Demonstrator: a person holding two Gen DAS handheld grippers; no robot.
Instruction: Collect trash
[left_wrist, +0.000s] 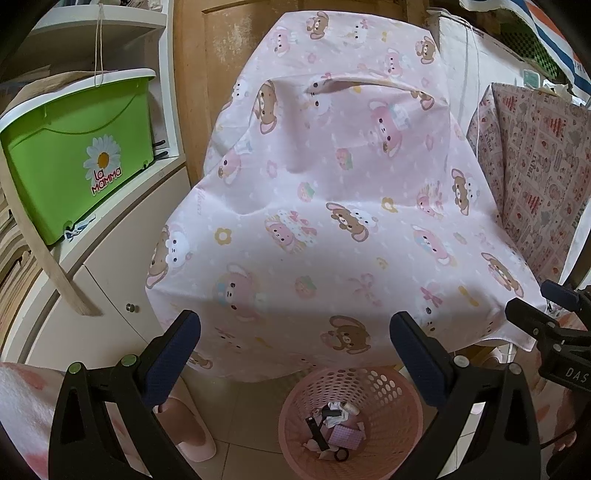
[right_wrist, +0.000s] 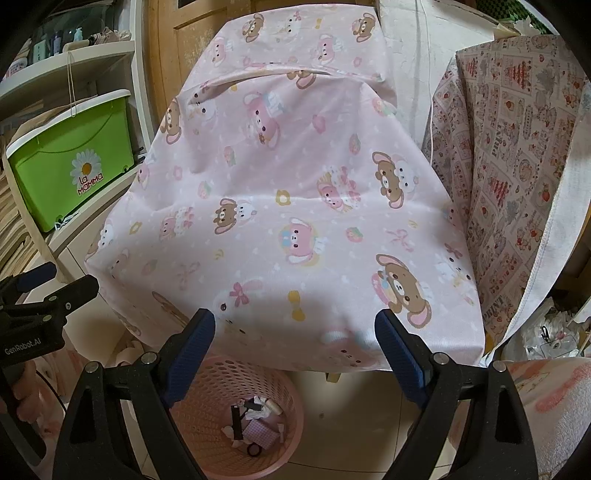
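A pink perforated trash basket (left_wrist: 391, 391) stands on the tiled floor below the table's front edge; it also shows in the right wrist view (right_wrist: 236, 376). Inside lie scraps: a pink checked piece (left_wrist: 345, 438), a black strip (left_wrist: 317, 432), a thread spool (left_wrist: 349, 408) and a black ring (left_wrist: 340, 455). My left gripper (left_wrist: 295, 332) is open and empty, held above the basket before the table. My right gripper (right_wrist: 295, 328) is open and empty, beside the left one. No loose trash shows on the pink bear-print tablecloth (left_wrist: 325, 192).
A green La Mamma box (left_wrist: 74, 147) sits on a white cabinet (left_wrist: 110, 266) at left. A strawberry-print cloth (right_wrist: 517, 177) covers something at right. A pink slipper (left_wrist: 192, 432) lies on the floor left of the basket. A wooden door (left_wrist: 218, 74) is behind.
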